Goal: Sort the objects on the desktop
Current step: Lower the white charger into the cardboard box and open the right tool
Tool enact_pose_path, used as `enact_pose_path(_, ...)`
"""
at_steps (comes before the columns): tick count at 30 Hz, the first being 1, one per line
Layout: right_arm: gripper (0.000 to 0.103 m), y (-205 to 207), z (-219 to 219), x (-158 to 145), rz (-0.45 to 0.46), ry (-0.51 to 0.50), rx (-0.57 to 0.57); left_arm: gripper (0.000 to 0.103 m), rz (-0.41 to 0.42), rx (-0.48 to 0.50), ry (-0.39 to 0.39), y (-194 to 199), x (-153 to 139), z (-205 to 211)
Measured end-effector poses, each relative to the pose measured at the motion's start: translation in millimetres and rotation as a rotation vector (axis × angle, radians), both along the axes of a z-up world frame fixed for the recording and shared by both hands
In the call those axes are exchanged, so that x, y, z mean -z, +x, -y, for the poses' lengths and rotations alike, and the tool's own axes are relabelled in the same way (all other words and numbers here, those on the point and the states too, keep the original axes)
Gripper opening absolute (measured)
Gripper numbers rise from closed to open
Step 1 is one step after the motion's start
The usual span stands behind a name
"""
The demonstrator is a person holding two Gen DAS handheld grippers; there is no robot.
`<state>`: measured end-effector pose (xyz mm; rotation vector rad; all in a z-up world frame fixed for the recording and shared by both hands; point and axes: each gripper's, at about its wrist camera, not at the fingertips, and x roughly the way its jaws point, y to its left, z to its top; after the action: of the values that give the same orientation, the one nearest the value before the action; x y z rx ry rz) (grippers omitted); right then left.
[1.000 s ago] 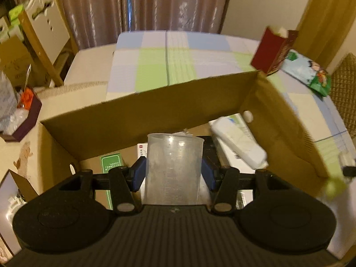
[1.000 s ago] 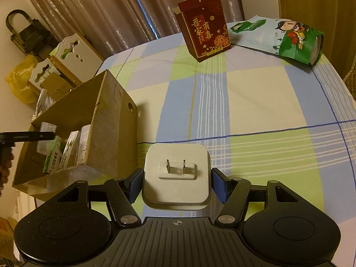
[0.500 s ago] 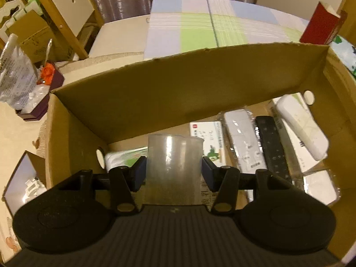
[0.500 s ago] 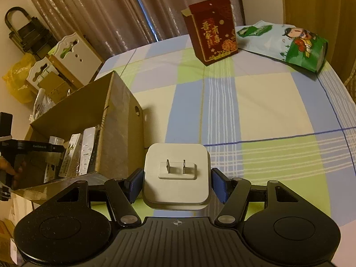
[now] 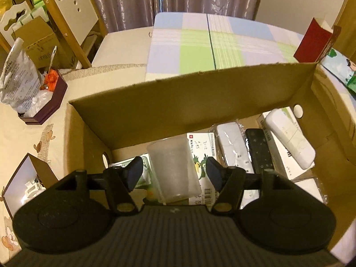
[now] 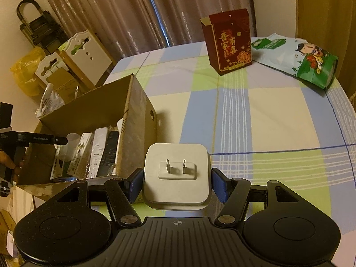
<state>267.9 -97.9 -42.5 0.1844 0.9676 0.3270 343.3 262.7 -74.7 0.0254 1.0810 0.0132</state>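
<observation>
- The left gripper (image 5: pixel 174 171) is hanging inside the open brown cardboard box (image 5: pixel 191 102). Its blue fingers (image 5: pixel 134 172) are standing wide apart.
- A see-through plastic cup (image 5: pixel 174 170) is sitting between those fingers, a little tilted, and neither finger is touching it.
- Under the cup, flat paper packs (image 5: pixel 201 149), a white remote (image 5: pixel 232 146), a black remote (image 5: pixel 259 151) and a white long case (image 5: pixel 289 138) are lying on the box floor.
- The right gripper (image 6: pixel 176 183) is squeezing a white square plug block (image 6: pixel 176 173) by its sides, with two metal prongs pointing up.
- It is hanging over the checked tablecloth (image 6: pixel 255 120), just beside the box.
- A red paper box (image 6: pixel 229 43) and a green snack bag (image 6: pixel 298 59) are resting far back on the cloth.
</observation>
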Motion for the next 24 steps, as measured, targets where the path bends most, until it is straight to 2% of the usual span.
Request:
enact_pose_path(3,0.064,-0.1,-4.0,-5.3,0.01,-0.005,-0.014,0.061,0.017,0.016,0.013,-6.8,-9.8,2.4)
enact_pose_path(6,0.064,0.8,-10.2,-13.4,0.029,-0.009,-0.041,0.066,0.029,0.032,-0.004,-15.7,-19.1,3.3)
enact_pose_path(11,0.064,3.8,-27.2,-32.4,0.074,-0.009,-0.112,0.07,0.049,0.055,-0.036,-32.5,-32.5,1.4)
enact_pose_path(18,0.064,18.0,-67.5,-56.3,0.12,0.019,-0.258,0.076,0.076,0.061,-0.068,-51.1,-48.9,-12.3)
enact_pose_path(24,0.064,38.3,-114.8,-49.0,0.105,-0.017,-0.425,0.078,0.08,0.096,-0.072,-57.8,-55.3,-16.4)
